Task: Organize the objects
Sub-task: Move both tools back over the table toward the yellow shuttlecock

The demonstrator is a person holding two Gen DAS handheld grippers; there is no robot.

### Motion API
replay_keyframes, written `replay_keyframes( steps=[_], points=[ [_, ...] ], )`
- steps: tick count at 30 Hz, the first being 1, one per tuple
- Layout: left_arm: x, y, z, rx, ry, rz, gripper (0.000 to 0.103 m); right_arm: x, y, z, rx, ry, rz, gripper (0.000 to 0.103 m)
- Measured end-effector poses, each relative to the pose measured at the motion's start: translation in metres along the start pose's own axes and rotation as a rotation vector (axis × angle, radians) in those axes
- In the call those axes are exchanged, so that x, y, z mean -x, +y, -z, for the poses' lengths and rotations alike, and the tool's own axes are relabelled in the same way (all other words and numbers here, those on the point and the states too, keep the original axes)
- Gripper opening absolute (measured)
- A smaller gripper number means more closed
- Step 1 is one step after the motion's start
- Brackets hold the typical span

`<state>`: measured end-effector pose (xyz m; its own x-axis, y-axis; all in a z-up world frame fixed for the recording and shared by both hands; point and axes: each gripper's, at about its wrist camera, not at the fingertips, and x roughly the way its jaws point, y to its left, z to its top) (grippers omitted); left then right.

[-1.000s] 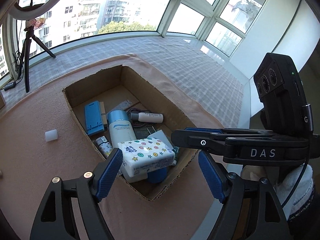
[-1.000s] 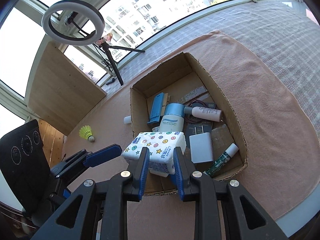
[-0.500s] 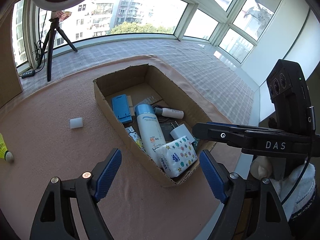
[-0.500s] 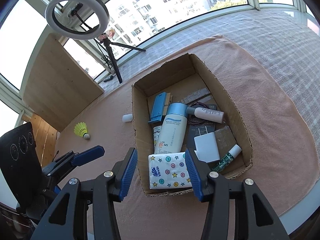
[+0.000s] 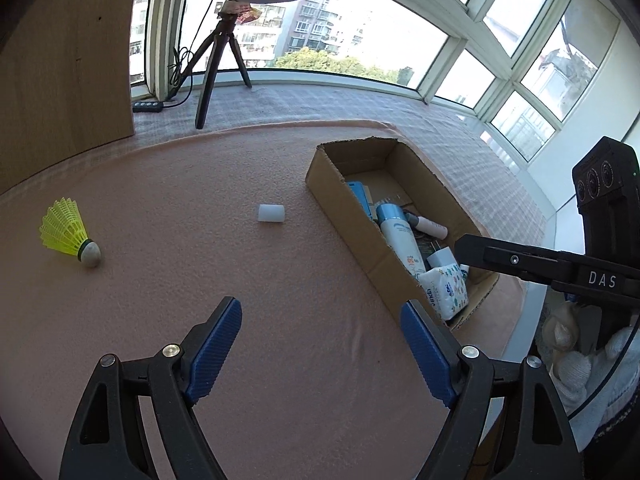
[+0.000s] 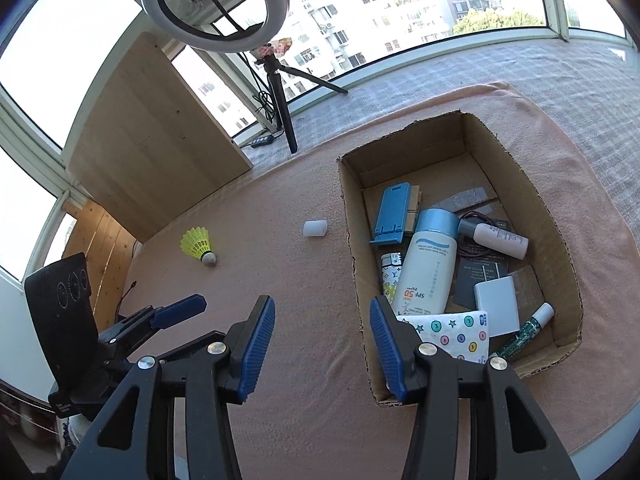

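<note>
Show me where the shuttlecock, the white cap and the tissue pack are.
shuttlecock (image 5: 70,236), left wrist view, on its yellow skirt.
white cap (image 5: 271,213), left wrist view, on its side.
tissue pack (image 6: 456,334), right wrist view, on its dotted wrapper.

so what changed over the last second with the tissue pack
The right gripper let go of the tissue pack, its jaws having just been opening; the pack now lies in the cardboard box. The left gripper swung away towards the shuttlecock. The white cap stayed put.

"DAS" on right tongs (image 5: 599,280); "SPF 50" on sunscreen bottle (image 6: 426,270); "vinda" on tissue pack (image 5: 444,290).
</note>
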<state>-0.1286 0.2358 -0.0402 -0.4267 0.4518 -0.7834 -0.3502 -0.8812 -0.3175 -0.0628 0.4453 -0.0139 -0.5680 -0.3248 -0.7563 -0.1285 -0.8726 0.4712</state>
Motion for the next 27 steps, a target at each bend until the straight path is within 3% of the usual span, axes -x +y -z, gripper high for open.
replay_keyframes(
  steps=[17, 27],
  points=[
    [0.044, 0.141, 0.017, 0.234, -0.074, -0.143, 0.086, -0.097, 0.106, -0.022, 0.182, 0.147, -0.131, 0.046],
    [0.038, 0.22, 0.009, 0.368, -0.124, -0.158, 0.086, -0.174, 0.158, -0.044, 0.269, 0.237, -0.166, 0.051]
  ],
)
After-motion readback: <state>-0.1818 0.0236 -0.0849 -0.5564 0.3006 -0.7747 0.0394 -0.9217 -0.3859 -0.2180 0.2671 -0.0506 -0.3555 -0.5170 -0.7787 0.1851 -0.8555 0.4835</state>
